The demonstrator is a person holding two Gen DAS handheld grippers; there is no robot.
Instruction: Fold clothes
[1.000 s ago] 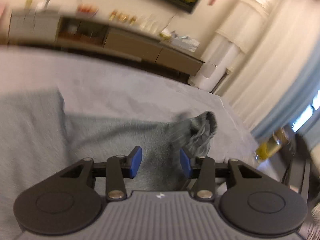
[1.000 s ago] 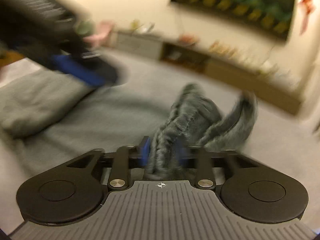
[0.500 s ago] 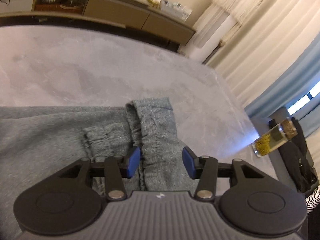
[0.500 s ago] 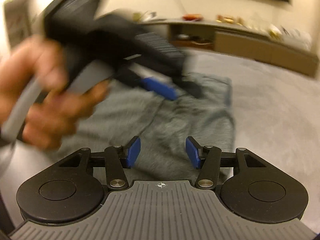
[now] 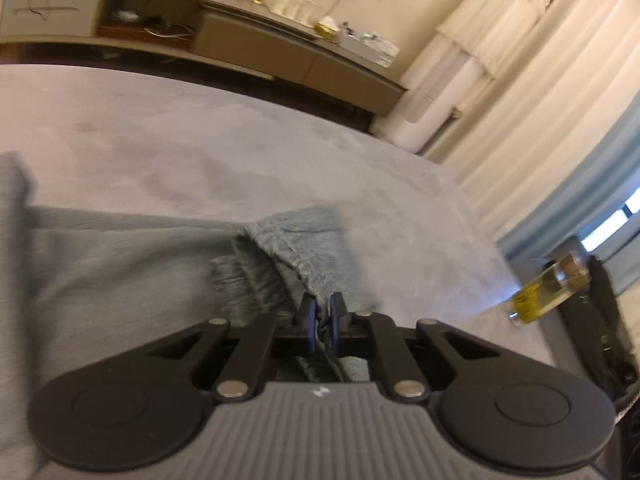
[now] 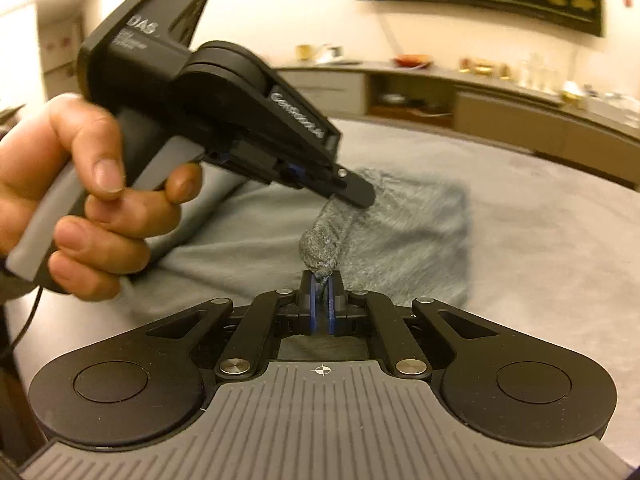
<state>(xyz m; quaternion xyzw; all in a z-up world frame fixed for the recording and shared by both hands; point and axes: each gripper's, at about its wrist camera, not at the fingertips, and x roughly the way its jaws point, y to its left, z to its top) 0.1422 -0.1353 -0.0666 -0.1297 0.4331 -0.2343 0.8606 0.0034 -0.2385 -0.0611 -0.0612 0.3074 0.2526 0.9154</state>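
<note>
- A grey-green knit garment (image 5: 120,280) is spread flat on a grey bed (image 5: 240,152), its fabric soft and fuzzy, with a gathered ribbed band near the raised edge.
- One edge of the garment is pulled up into a twisted, bunched ridge between the two claws, seen in the right wrist view.
- The left claw (image 5: 322,320) is closing, and a fold of the garment's edge is pinched between its blue pads.
- The right claw (image 6: 321,296) is clenched on a rolled knot of the garment, held just above the bed.
- The left claw's handle is gripped by a hand (image 6: 76,196) in the right wrist view.
- A long cabinet (image 5: 248,40) is seen beyond the bed, and a bottle (image 5: 548,292) at the bed's far side.
</note>
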